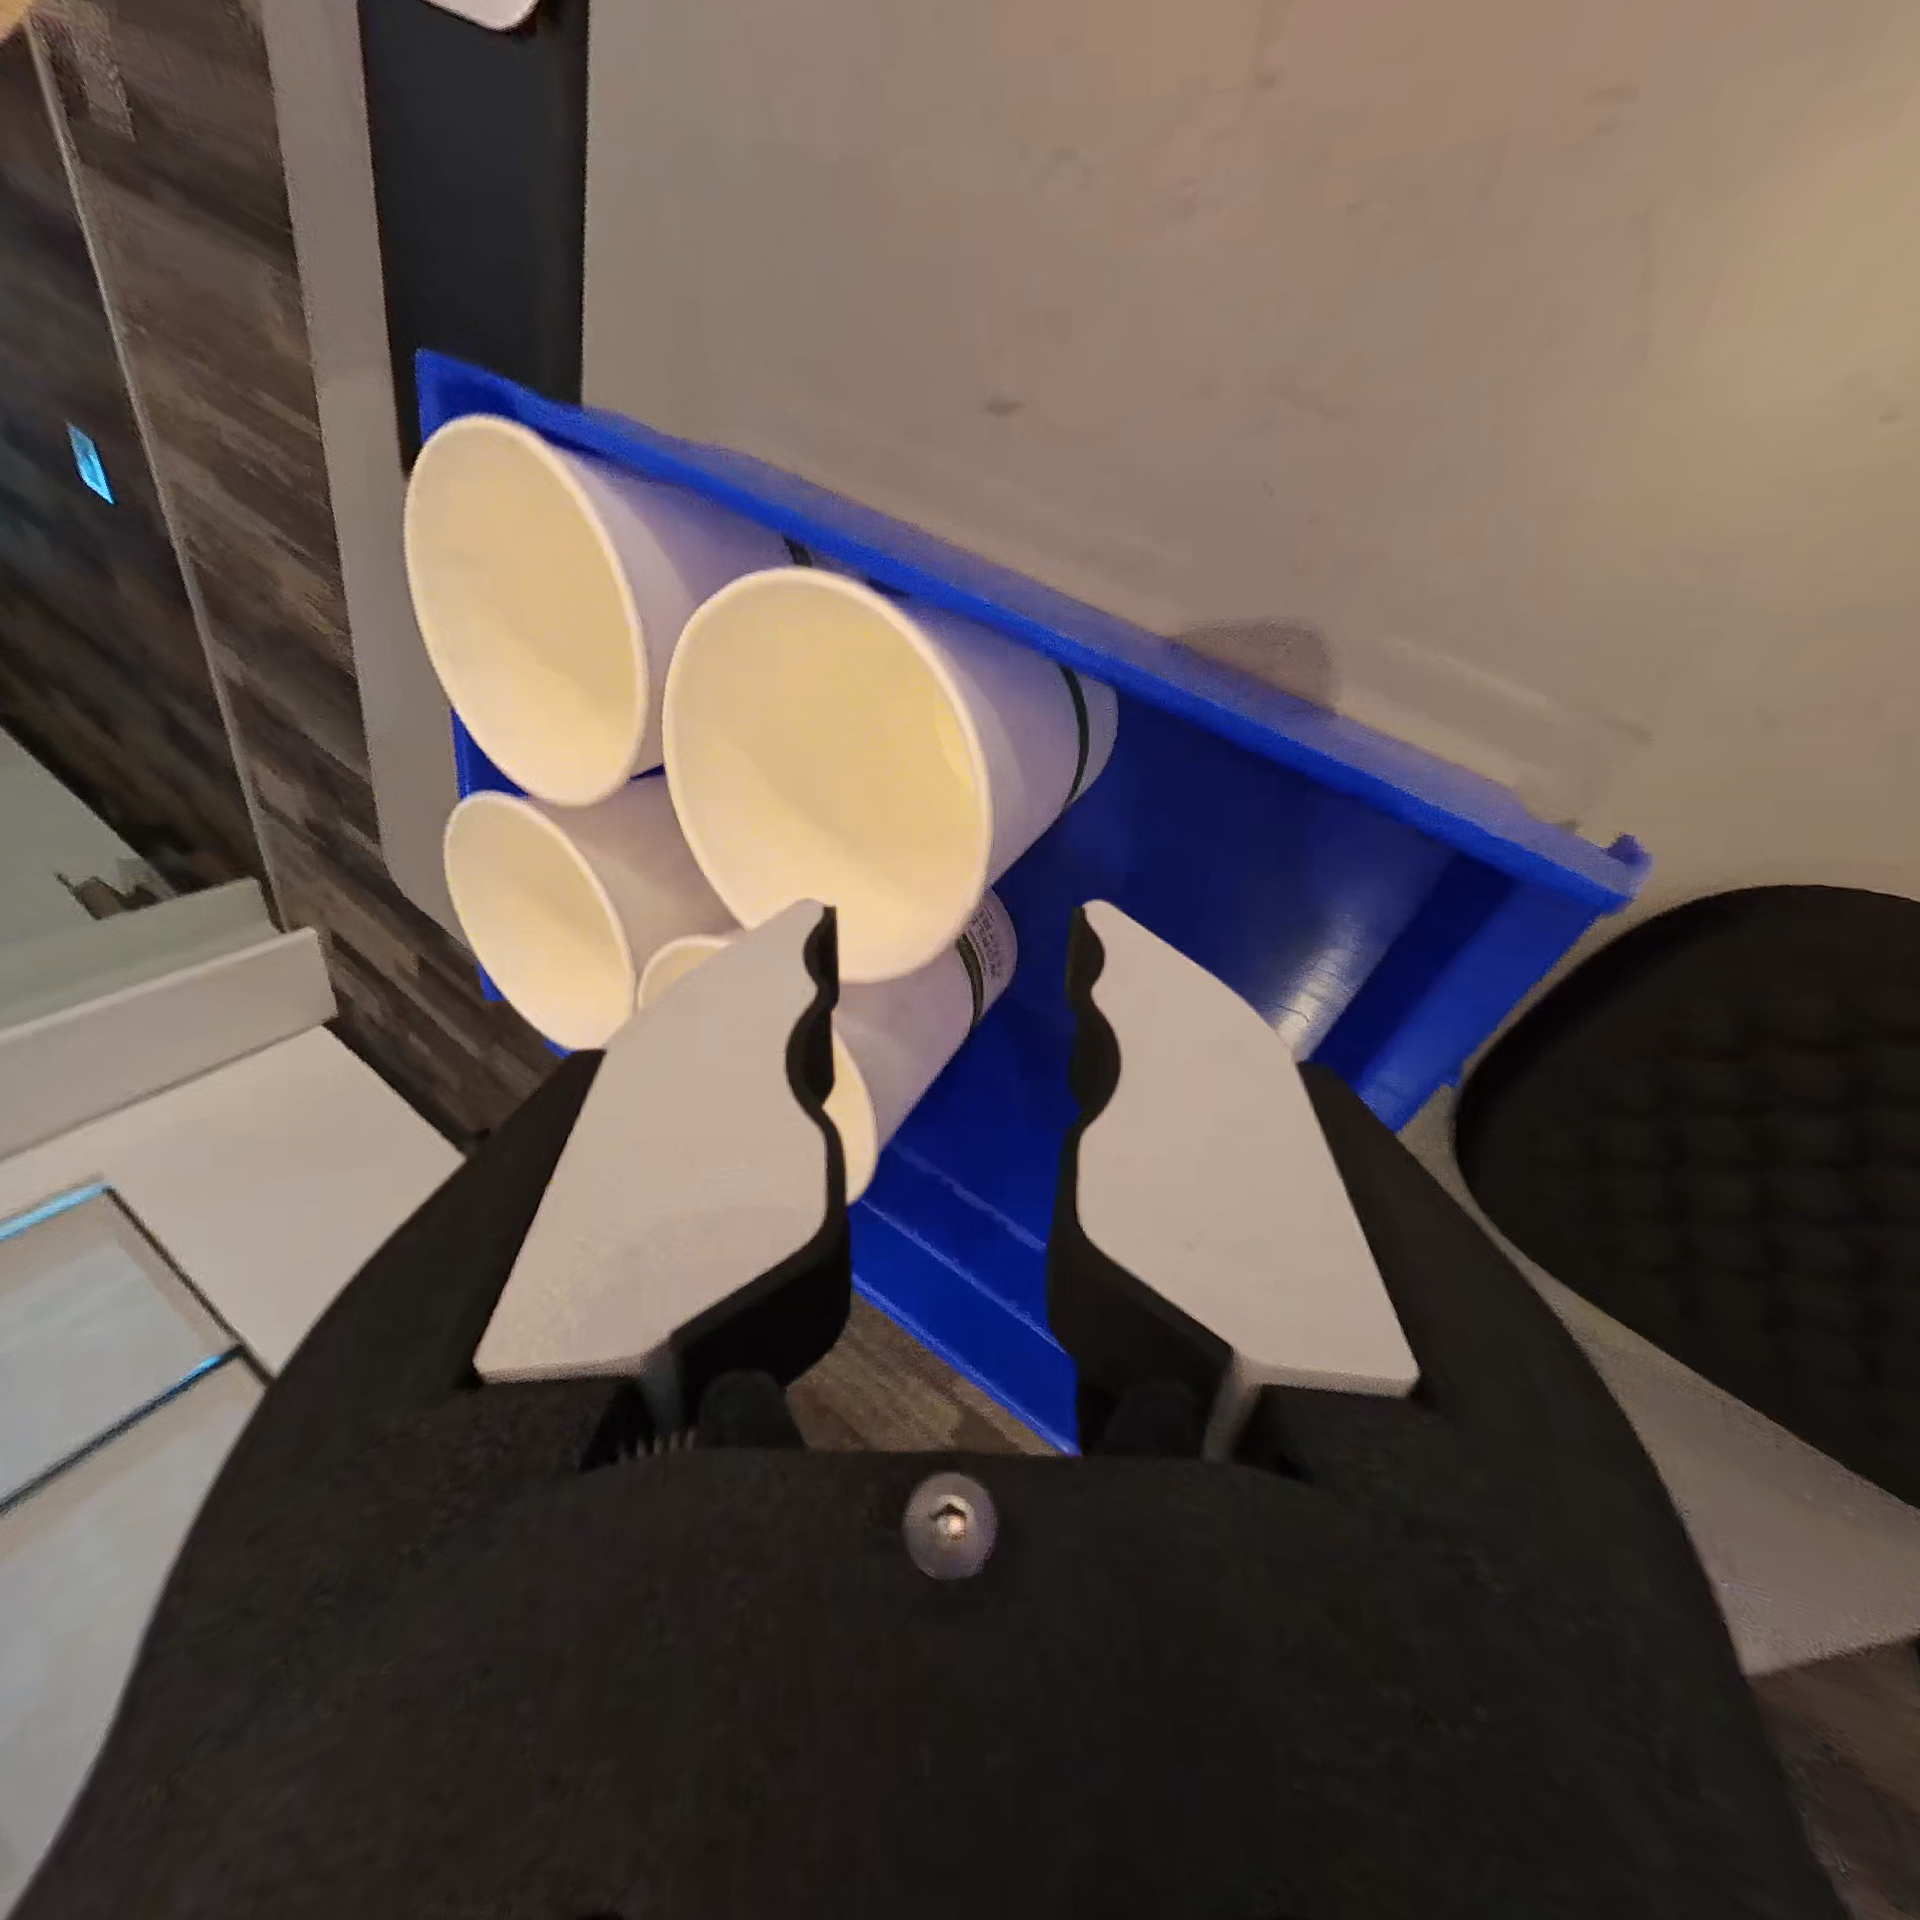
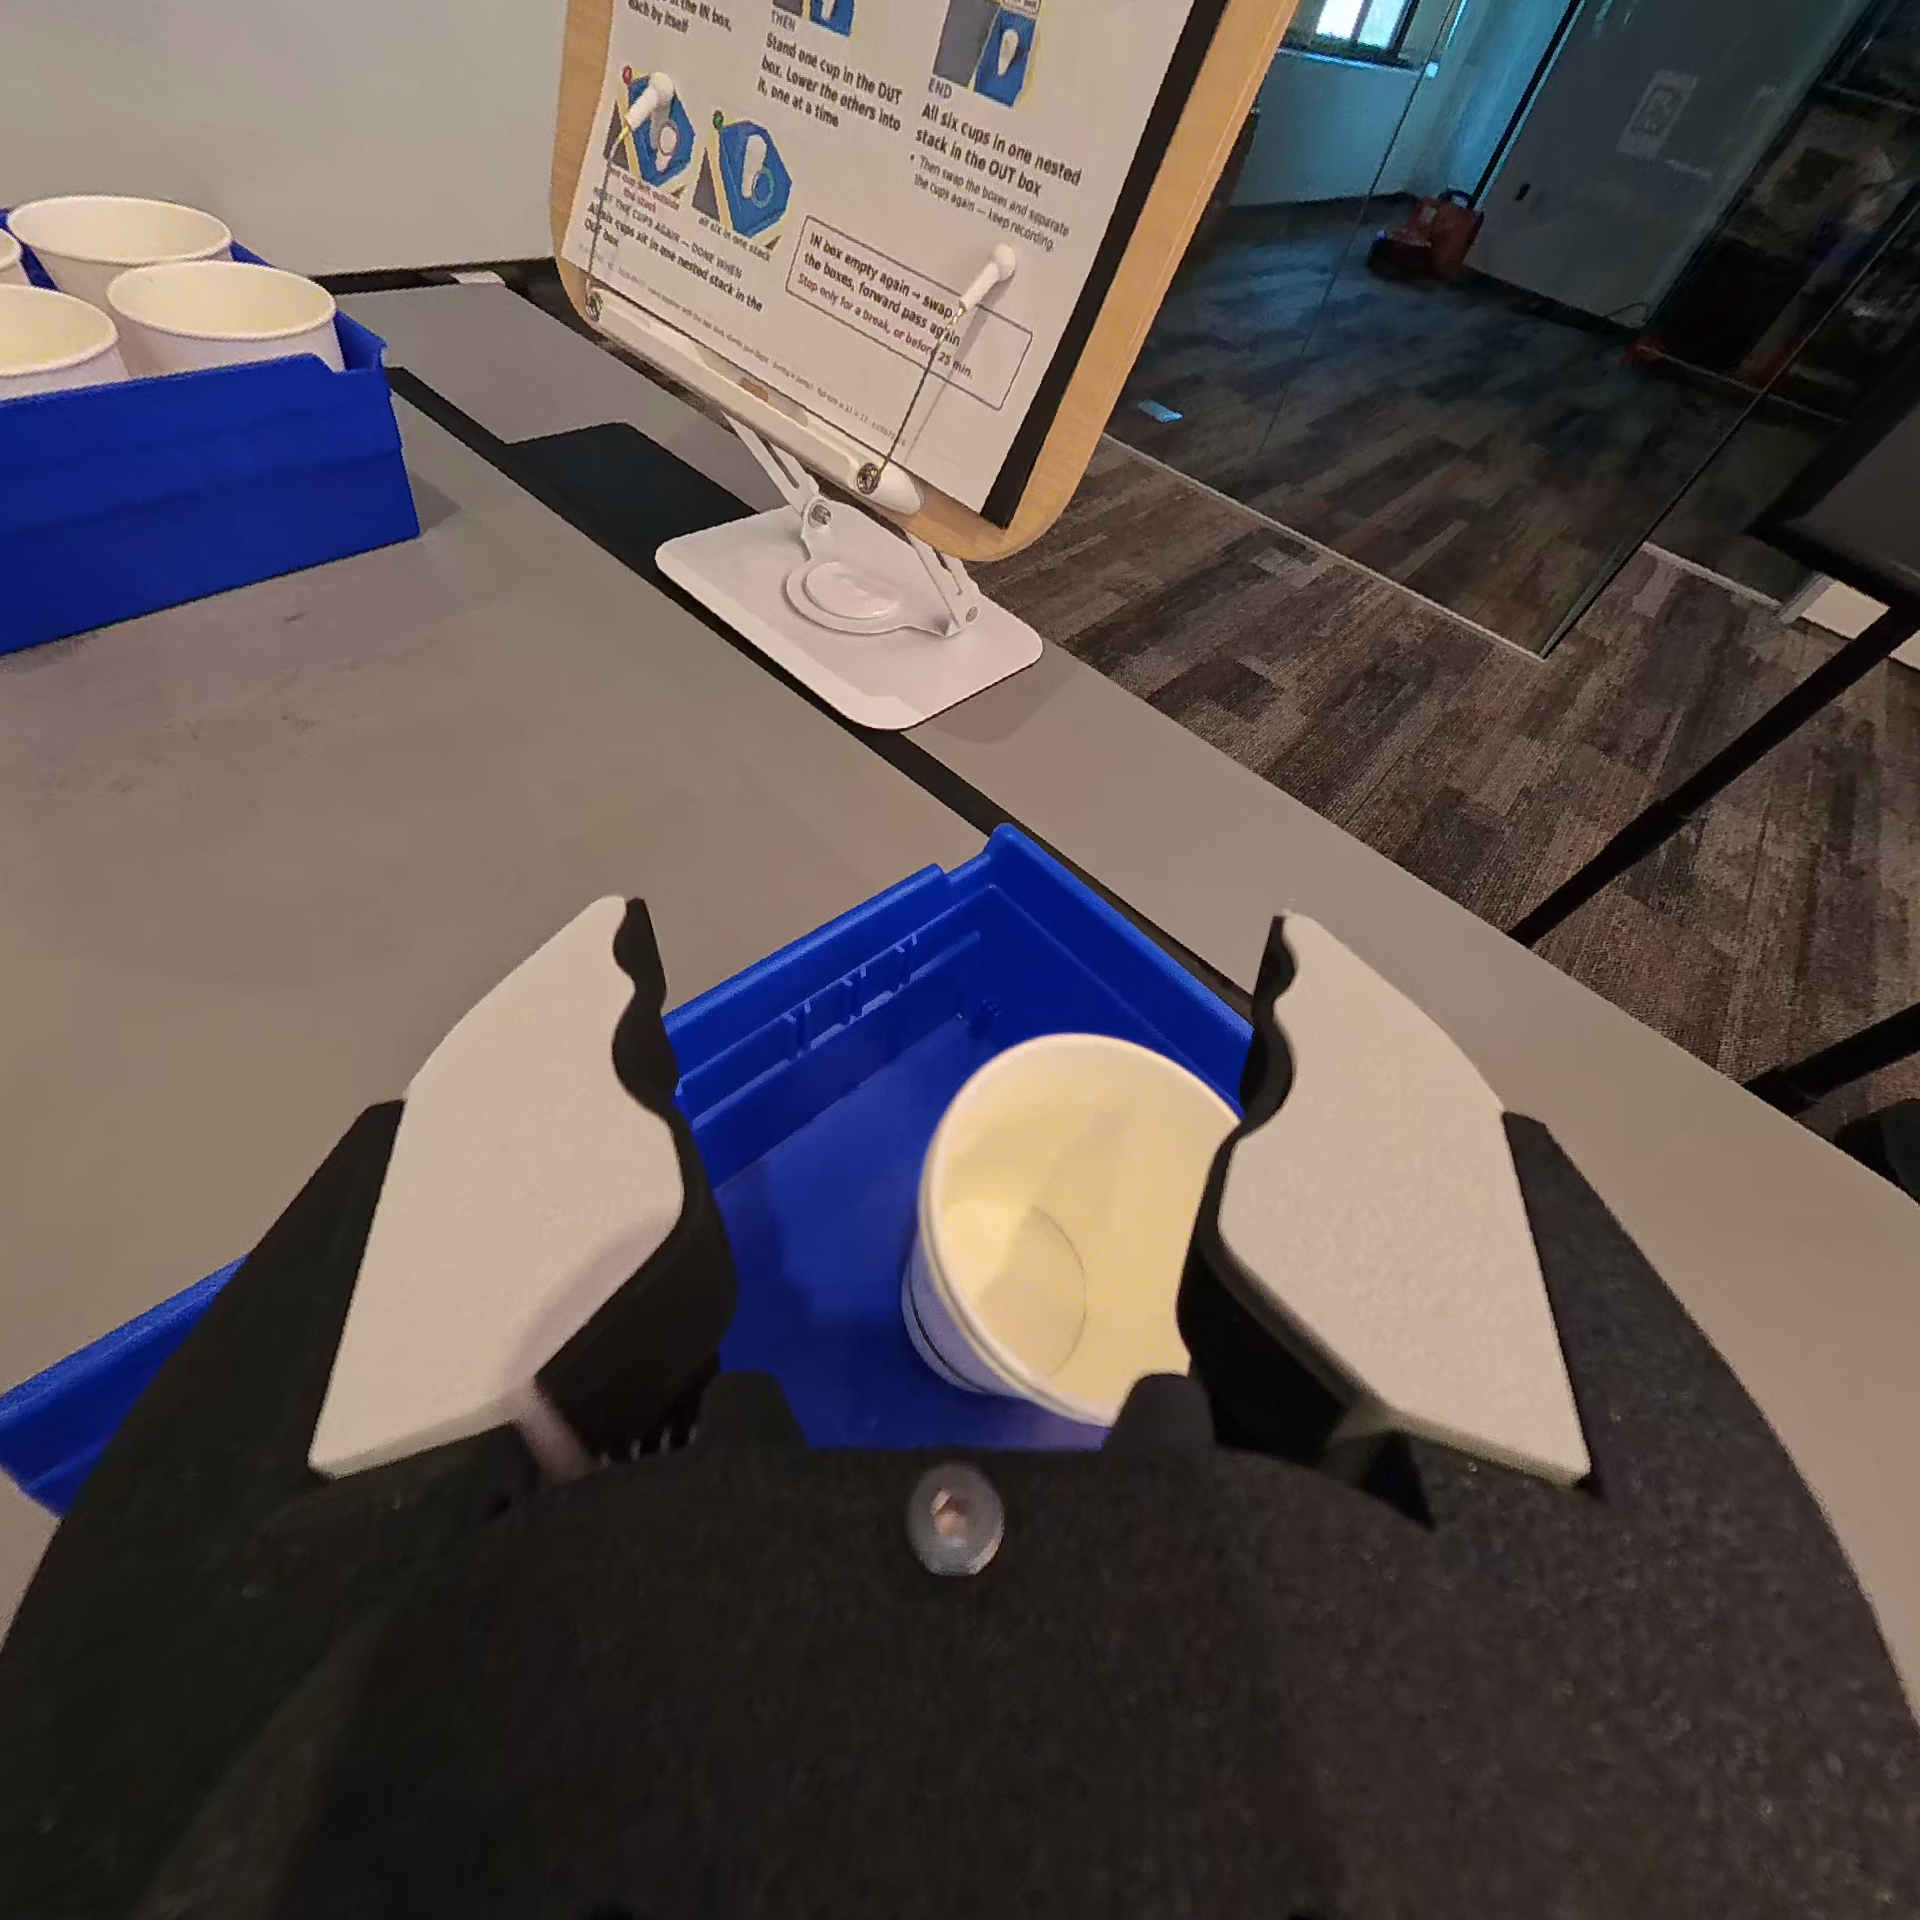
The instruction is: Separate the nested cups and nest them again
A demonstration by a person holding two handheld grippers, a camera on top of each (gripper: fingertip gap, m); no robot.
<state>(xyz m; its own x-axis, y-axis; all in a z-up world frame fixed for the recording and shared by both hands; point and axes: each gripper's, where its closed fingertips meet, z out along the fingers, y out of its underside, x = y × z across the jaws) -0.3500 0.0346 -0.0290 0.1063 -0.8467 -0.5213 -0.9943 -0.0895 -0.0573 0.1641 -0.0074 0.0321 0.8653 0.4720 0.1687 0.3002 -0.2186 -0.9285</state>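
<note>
though half behind left claw, one cup

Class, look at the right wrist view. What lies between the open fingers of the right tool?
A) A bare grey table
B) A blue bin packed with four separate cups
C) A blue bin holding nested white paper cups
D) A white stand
C: below the right tool, the blue bin holds nested white cups, their stacked rims showing.

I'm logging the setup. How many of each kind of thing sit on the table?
Loose cups: 4
Nested cup stack: 1
Blue bins: 2
Sheet stand: 1
Total: 8
</note>
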